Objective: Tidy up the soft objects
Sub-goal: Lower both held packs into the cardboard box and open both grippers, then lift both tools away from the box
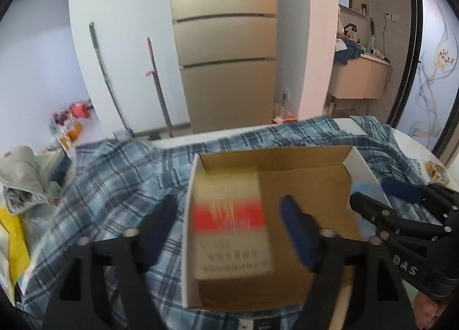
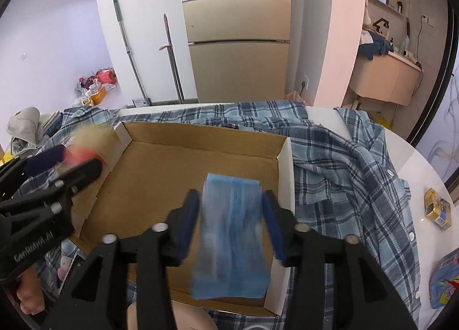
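Both packs are smeared with motion blur, so any print on them is unreadable. In the left wrist view a cream tissue pack (image 1: 232, 224) with a red-orange band sits in the left half of the open cardboard box (image 1: 352, 158), low center of the frame. The left claw (image 1: 229, 229) is spread wide, its pads clear of the pack on both sides, so it's released; one finger hangs outside the box wall over the shirt. In the right wrist view a blue pack (image 2: 232, 235) lies at the right side of the box, lower center, between the pads of the right claw (image 2: 231, 224). There's a sliver of gap on each side, so that one looks let go too, though the blur makes it hard to be sure. A plaid shirt (image 2: 344, 163) is spread under the box and hides most of the white surface (image 2: 407, 152); its bottom edge is cut off by the frame. At the right, a small gold tin (image 2: 437, 209) sits on the surface. Behind, upper center, stands a beige fridge (image 2: 238, 29), with two mop handles (image 2: 129, 52) leaning on the wall to its left.
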The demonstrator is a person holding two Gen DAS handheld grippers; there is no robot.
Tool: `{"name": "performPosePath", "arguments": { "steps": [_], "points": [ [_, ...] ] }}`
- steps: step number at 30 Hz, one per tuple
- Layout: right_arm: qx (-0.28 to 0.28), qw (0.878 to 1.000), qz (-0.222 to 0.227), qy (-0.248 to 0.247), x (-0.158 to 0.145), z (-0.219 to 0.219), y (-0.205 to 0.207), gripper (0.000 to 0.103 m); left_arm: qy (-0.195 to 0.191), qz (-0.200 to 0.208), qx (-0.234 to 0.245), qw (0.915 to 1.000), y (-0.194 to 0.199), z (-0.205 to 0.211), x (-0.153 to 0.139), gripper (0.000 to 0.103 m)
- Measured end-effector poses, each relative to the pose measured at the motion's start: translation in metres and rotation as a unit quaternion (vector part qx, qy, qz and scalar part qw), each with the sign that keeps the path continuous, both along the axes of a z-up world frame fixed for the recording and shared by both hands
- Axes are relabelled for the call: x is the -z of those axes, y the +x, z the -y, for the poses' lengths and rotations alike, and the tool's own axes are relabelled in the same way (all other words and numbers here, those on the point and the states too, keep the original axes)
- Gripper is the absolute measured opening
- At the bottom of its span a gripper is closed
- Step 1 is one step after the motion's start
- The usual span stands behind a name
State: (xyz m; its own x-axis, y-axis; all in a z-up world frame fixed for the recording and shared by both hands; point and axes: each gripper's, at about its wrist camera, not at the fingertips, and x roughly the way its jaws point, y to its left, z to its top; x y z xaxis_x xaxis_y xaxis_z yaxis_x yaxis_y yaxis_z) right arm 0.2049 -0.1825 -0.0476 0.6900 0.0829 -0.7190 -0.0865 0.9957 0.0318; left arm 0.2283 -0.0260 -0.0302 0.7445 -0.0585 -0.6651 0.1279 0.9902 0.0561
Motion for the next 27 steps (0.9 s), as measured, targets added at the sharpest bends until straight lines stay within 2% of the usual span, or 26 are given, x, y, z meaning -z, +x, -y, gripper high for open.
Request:
{"name": "performPosePath", "arguments": {
  "steps": [7, 11, 14, 16, 20, 25, 27],
  "points": [
    [0.004, 1.0, 0.01, -0.007, -0.005, 0.001, 0.0, 0.063, 0.002, 0.017, 0.001, 0.9998, -0.005, 0.0, -0.007, 0.085],
    [0.005, 1.0, 0.019, -0.01, -0.009, 0.002, -0.001, 0.063, -0.014, 0.011, 0.008, 0.9998, -0.006, -0.001, -0.009, 0.085],
    [0.005, 1.0, 0.027, -0.007, -0.014, 0.003, -0.004, 0.063, -0.007, 0.027, 0.009, 0.9996, -0.011, 0.0, -0.016, 0.085],
    [0.005, 0.999, 0.034, -0.006, -0.02, 0.004, -0.006, 0.063, -0.016, 0.032, 0.01, 0.9993, -0.015, 0.0, -0.022, 0.085],
    [0.004, 0.998, 0.058, 0.001, -0.038, 0.006, -0.015, 0.063, -0.022, 0.059, 0.01, 0.998, -0.029, -0.002, -0.042, 0.085],
    [0.006, 0.995, 0.095, -0.002, -0.066, 0.006, -0.031, 0.063, -0.025, 0.121, 0.013, 0.9923, -0.061, -0.002, -0.086, 0.085],
    [0.004, 0.994, 0.108, -0.005, -0.077, 0.004, -0.04, 0.063, -0.039, 0.142, 0.011, 0.989, -0.077, -0.004, -0.103, 0.085]
  ]
}}
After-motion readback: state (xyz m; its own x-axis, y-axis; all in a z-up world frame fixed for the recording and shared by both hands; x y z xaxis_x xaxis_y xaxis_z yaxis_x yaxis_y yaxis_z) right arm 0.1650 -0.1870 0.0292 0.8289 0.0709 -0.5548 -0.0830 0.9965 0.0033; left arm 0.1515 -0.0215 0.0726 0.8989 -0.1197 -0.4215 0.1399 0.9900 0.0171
